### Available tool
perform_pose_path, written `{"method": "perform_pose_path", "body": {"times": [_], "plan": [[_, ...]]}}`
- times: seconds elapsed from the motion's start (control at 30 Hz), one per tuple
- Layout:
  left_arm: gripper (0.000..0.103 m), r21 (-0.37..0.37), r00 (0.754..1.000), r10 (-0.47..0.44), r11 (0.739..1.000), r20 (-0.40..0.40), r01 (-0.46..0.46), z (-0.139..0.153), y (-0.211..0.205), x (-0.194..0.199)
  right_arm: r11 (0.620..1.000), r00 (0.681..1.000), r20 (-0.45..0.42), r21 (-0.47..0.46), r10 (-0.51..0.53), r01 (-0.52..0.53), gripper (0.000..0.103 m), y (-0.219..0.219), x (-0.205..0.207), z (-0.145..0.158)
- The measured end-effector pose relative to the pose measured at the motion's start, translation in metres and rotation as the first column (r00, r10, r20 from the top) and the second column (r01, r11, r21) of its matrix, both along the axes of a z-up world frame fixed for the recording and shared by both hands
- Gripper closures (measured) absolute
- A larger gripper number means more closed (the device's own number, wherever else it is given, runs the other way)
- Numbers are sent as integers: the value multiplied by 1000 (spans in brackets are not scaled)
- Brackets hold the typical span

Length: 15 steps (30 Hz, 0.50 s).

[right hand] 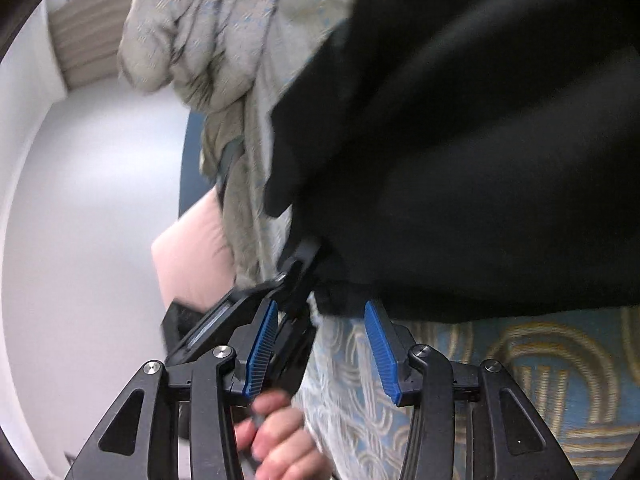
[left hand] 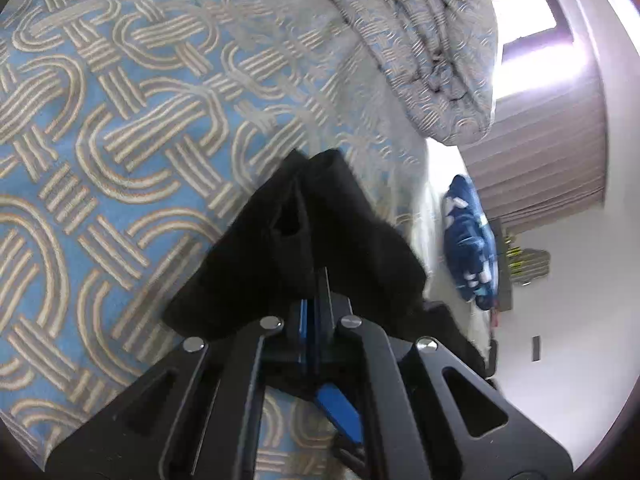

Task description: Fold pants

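The black pants hang bunched from my left gripper, which is shut on a fold of the fabric above the blue patterned bedspread. In the right wrist view the pants fill the upper right as a broad dark sheet lifted over the bed. My right gripper is open, its blue pads apart just below the pants' lower edge, holding nothing. The left gripper shows there too, clamped on the pants' edge, with the hand that holds it below.
A rumpled grey-blue duvet is heaped at the far side of the bed. A blue patterned bag hangs beyond the bed edge near a white wall and curtain. A pink pillow lies by the bed's left side.
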State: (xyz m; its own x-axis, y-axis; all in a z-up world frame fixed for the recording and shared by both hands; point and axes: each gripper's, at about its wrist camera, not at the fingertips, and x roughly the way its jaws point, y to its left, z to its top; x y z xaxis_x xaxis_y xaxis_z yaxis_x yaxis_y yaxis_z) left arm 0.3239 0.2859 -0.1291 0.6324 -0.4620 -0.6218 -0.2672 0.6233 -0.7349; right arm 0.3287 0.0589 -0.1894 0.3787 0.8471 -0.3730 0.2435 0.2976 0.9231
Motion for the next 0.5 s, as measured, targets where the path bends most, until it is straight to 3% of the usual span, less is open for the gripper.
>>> {"method": "perform_pose_path", "body": {"times": [0.13,0.2,0.33,0.37,0.4,0.43,0.5], "plan": [[100,-33,999,-9,999,33,11,11,4,-2,996,998,-16,64,-64,65,55,4,-8,0],[100,-44,999,-12,999,43,14,13,6,-4,995,996,-8,41,-93,94,51,9,-7,1],[100,6,998,-34,999,45,34,16,2,-7,986,986,15,-15,-165,165,52,12,2,4],[100,23,998,-38,999,42,37,16,1,-7,984,984,33,-33,-174,175,66,8,3,8],[100,45,998,-44,998,35,43,15,-1,-6,982,984,54,-78,-170,174,92,7,4,12],[100,68,998,-50,997,29,48,15,-3,-7,977,986,71,-136,-154,162,99,7,8,15],[100,92,998,-53,994,23,50,14,-4,-10,971,987,81,-183,-138,151,99,6,7,16]]}}
